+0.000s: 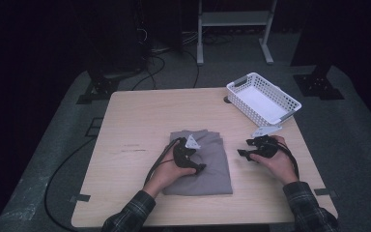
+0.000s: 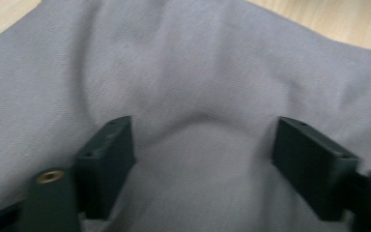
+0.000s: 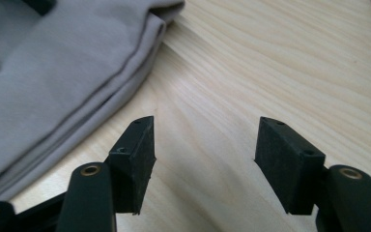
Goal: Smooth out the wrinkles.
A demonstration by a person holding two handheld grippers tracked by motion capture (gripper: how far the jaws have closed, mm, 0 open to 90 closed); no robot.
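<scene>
While both jaws spread, folded grey shirt under left gripper; white basket beyond right gripper.

Folded grey garment flat, mid-table

The folded grey garment is looking like soft matt knit cloth, finely textured up close. The table is showing a pale wood-grain top, smooth with a slight sheen. The white basket is looking like slotted plastic. Both grippers' pads are looking matt black, brass-coloured screws glinting.
</scene>
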